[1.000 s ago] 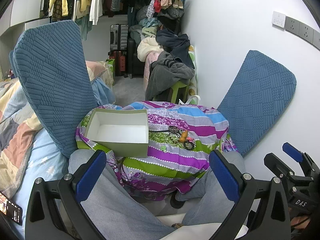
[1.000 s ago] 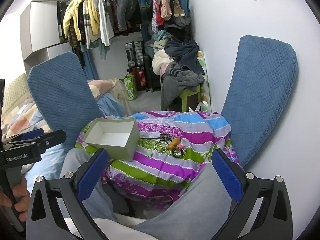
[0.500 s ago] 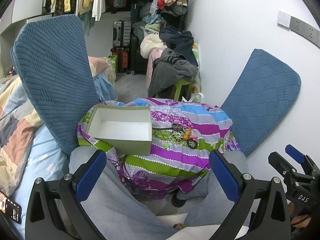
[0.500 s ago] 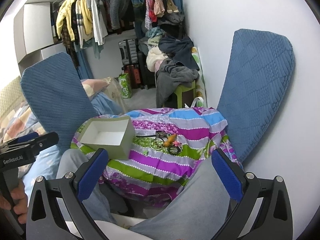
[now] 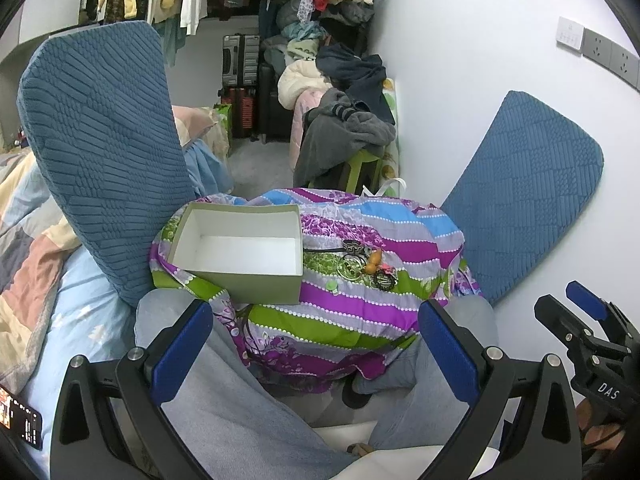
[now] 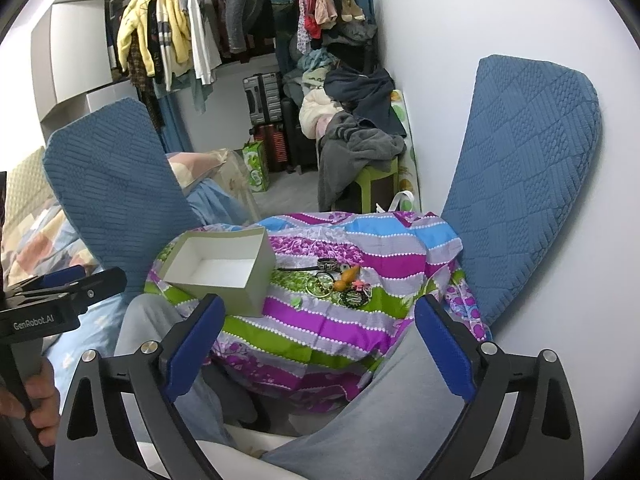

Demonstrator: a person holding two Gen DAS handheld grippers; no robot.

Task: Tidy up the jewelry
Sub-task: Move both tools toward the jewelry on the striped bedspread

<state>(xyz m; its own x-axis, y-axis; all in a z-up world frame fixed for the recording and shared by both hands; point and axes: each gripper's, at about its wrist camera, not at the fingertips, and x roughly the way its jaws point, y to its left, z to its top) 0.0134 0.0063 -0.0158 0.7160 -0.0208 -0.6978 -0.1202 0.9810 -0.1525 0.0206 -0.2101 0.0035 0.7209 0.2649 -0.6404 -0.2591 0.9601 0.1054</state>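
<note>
Across the lap: a striped floral cloth [image 5: 360, 304] lies draped over a soft, uneven mound between the person's knees.
Jewelry [image 6: 340, 284]: a small tangled heap of rings, a dark cord and an orange pendant on the cloth, just right of the box, apart from both tools.
Box [image 5: 240, 248]: open, green outside, white inside, nothing in it; it sits tilted near the cloth's left edge.
Left tool [image 5: 316, 356]: pads wide apart, nothing between them, held back over the knees.
Right tool [image 6: 316, 344]: pads wide apart and bare; its jaws have just been closing a little, with nothing between them.
Risk, tangle: lifting one piece would likely drag its neighbours along, since they overlap.
Risk, cloth: pads closing low may pinch fabric with a thin ring.
Risk, box: a nudge could tip it off the mound, as the footing looks soft.
</note>
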